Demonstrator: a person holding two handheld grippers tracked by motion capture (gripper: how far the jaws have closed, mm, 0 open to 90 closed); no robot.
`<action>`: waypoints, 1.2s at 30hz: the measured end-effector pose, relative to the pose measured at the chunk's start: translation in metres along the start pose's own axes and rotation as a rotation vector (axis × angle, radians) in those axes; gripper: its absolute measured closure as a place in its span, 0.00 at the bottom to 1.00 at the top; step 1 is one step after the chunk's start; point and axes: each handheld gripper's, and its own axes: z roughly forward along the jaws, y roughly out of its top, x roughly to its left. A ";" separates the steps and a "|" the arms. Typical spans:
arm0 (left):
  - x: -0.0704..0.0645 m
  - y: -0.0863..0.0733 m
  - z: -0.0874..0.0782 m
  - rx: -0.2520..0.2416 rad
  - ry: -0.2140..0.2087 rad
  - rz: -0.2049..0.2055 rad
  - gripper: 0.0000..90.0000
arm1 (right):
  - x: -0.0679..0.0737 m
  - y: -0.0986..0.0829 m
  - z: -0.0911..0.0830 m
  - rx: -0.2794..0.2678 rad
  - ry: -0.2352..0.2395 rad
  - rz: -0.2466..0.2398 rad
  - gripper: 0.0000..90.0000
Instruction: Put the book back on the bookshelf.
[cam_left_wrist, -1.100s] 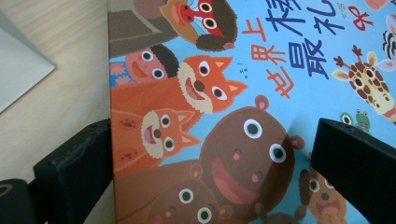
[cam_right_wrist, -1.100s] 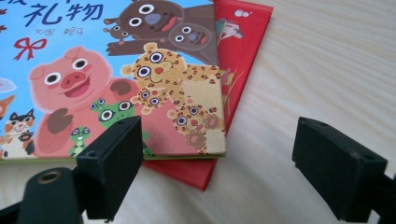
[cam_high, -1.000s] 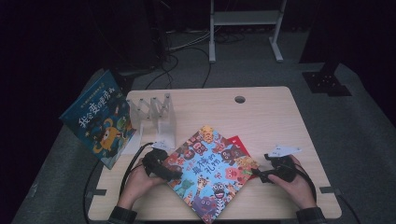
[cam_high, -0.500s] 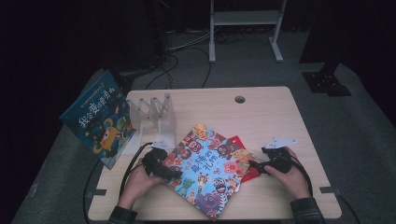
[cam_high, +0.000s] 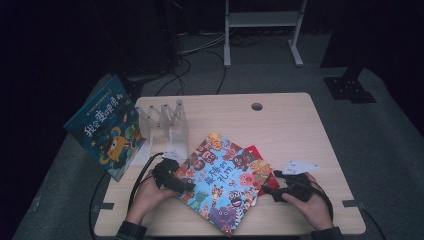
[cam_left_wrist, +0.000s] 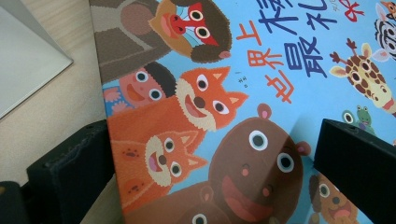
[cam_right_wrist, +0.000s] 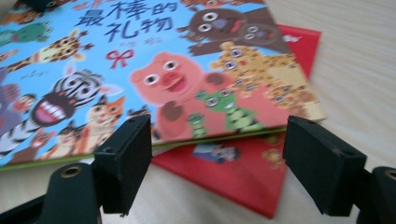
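A blue picture book (cam_high: 220, 182) with cartoon animals on its cover lies askew at the table's front middle, on top of a red book (cam_high: 258, 159). My left gripper (cam_high: 183, 186) is at the blue book's left edge. In the left gripper view that gripper (cam_left_wrist: 210, 140) is open and straddles the blue book (cam_left_wrist: 261, 93): one jaw is partly behind the edge, the other over the cover. My right gripper (cam_high: 271, 191) stands open just off the books' right corner. In the right gripper view the red book (cam_right_wrist: 243, 177) and blue book (cam_right_wrist: 154, 70) lie ahead of the gripper (cam_right_wrist: 217, 135).
A clear acrylic book rack (cam_high: 162, 122) stands at the table's back left. Another blue picture book (cam_high: 105, 127) leans off the table's left edge. A cable hole (cam_high: 257, 106) sits near the far edge of the wooden table (cam_high: 300, 135). Cables trail over the grey floor.
My right gripper has moved left, closer to the books' right corner. The left gripper has stayed at the blue book's left edge.
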 end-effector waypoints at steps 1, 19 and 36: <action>0.000 0.000 0.000 0.000 0.000 0.000 0.00 | 0.004 -0.001 0.000 -0.001 0.003 -0.004 0.25; 0.002 0.000 -0.001 0.003 -0.004 0.004 0.00 | 0.037 -0.003 0.018 0.020 0.018 -0.086 0.19; 0.017 0.003 0.002 -0.002 -0.059 -0.009 0.00 | 0.036 0.002 0.026 0.023 0.017 -0.064 0.16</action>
